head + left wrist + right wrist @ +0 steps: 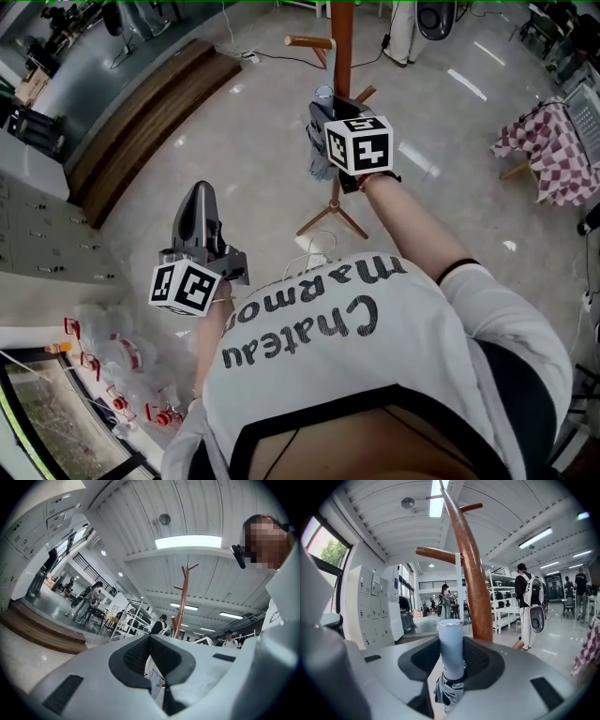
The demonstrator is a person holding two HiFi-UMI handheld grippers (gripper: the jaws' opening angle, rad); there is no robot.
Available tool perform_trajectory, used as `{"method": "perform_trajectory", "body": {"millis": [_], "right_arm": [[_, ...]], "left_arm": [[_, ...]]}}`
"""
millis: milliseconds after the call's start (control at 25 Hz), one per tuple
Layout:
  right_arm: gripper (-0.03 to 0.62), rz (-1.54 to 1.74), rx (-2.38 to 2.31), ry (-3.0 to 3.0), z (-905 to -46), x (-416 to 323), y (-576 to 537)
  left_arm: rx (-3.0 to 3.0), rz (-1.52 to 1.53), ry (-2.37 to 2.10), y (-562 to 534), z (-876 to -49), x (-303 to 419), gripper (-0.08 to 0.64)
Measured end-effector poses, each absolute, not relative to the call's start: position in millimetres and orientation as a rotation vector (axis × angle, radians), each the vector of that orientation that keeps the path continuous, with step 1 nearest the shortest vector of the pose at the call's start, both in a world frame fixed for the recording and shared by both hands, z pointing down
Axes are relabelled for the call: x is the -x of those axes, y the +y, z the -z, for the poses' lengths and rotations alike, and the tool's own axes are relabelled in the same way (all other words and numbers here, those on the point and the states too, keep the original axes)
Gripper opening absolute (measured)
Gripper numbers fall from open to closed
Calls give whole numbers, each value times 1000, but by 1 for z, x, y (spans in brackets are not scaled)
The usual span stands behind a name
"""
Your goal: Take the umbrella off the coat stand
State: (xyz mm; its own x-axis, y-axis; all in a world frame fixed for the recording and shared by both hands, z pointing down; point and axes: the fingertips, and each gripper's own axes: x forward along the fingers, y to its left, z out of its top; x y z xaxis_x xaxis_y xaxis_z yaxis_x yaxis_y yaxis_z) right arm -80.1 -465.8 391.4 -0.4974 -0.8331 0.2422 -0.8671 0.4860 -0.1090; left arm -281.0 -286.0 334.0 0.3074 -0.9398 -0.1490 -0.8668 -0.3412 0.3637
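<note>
Pale polished floor (234,169) lies open on every side of the coat stand (339,56), a reddish-brown pole with short pegs and splayed feet. A long wooden step (141,122) runs well to the left of the stand. A checked cloth (553,150) drapes a table well to the stand's right. The left gripper (201,192) is held left of the stand and nearer the person, with its jaws together and nothing between them. The right gripper (330,111) is at the pole, its jaws clamped on the pale blue handle of the folded umbrella (451,639). That handle stands upright just beside the pole, below a peg.
</note>
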Motion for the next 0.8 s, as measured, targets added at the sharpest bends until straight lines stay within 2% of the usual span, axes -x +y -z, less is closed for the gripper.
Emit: {"method": "perform_trajectory", "body": {"millis": [800], "right_arm": [[161, -352, -1392, -2623, -375, 66, -440]], "left_arm": [[-2346, 524, -1699, -275, -326, 259, 21]]}}
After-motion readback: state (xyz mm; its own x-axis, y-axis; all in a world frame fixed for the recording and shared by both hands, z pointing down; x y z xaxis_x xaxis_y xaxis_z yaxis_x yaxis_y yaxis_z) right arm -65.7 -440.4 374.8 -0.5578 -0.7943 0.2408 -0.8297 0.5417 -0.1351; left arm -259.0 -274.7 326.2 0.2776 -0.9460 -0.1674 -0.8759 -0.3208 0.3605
